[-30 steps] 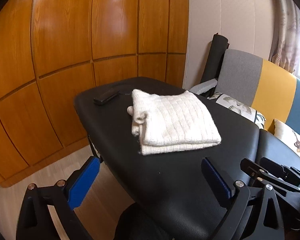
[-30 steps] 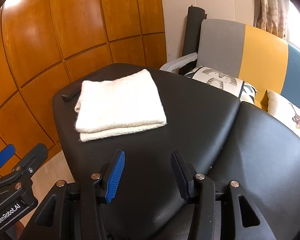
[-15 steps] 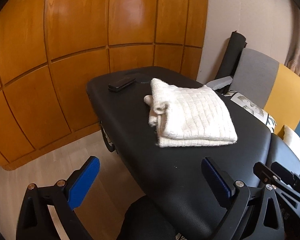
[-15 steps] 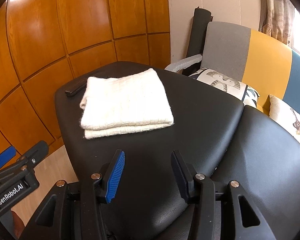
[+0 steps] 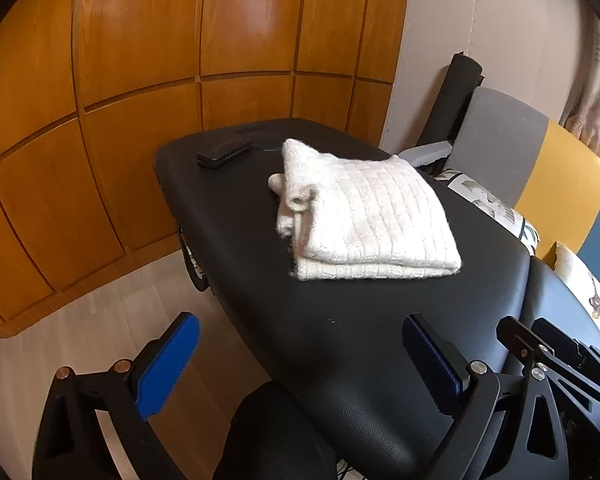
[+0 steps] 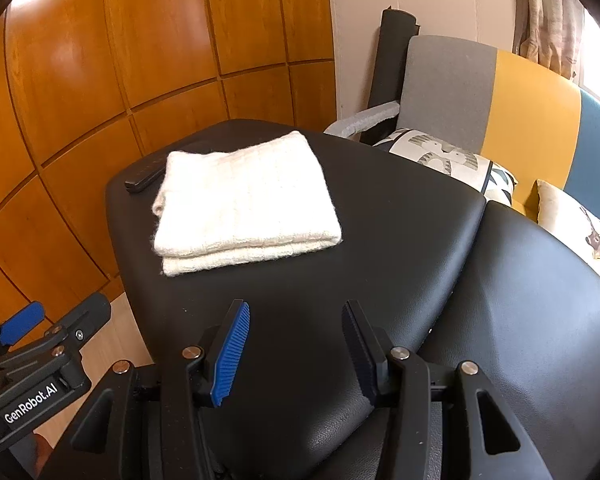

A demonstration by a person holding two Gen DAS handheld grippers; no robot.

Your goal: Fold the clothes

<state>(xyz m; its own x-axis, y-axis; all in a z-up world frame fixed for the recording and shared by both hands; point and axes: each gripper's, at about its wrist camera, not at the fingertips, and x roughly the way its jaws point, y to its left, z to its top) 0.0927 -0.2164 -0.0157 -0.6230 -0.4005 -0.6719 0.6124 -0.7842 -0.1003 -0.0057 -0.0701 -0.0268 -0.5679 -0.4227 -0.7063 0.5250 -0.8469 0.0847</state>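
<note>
A cream knitted garment (image 5: 360,216) (image 6: 244,200) lies folded in a neat rectangle on the black padded table (image 5: 340,340) (image 6: 380,220). My left gripper (image 5: 300,344) is open and empty, held well back from the garment near the table's front left edge. My right gripper (image 6: 296,332) is also open and empty, over bare table in front of the garment. The right gripper's body shows at the right of the left wrist view, and the left gripper (image 6: 24,332) shows at the lower left of the right wrist view.
A black remote (image 5: 224,153) (image 6: 144,174) lies beyond the garment near the table's far edge. Wooden wall panels (image 5: 140,80) stand behind. A grey, yellow and blue sofa (image 6: 500,96) with patterned cushions (image 6: 448,156) sits to the right. Pale floor (image 5: 100,328) lies left of the table.
Both grippers have drawn back and drifted slightly left of the folded garment, which now sits further right and further off in both views. The garment itself has not moved.
</note>
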